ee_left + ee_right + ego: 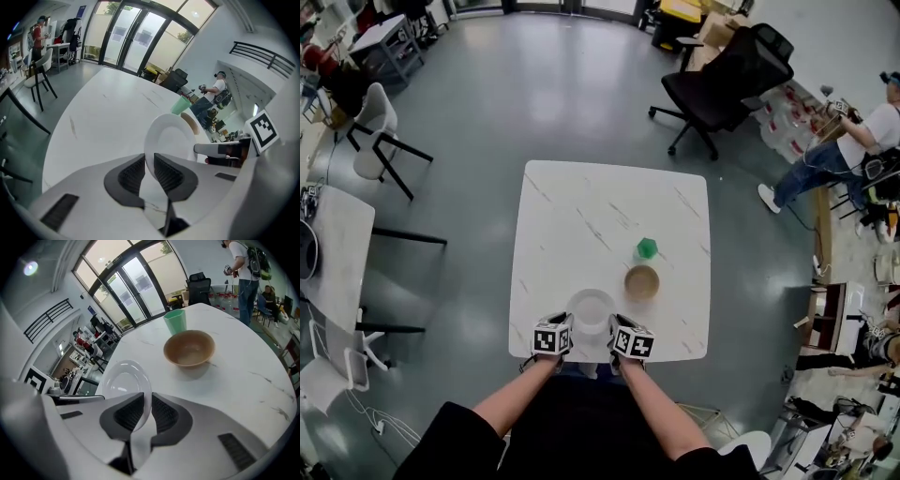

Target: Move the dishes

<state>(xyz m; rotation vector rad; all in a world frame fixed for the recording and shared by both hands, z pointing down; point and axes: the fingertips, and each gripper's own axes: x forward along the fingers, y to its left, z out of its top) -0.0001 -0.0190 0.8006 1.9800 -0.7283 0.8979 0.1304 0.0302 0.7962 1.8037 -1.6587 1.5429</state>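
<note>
The left gripper has its jaws nearly together, nipped onto the rim of the plate, with only that thin edge between the pads. The right gripper pinches the opposite rim the same way. So the plate sits between two slim edge grips, at the near edge of the table.

My worry is that if the hands pull apart or twist unevenly, the smooth rim could slip out and the plate would drop. Just beyond stand a bowl and a cup, and a careless forward swing might clip them.
</note>
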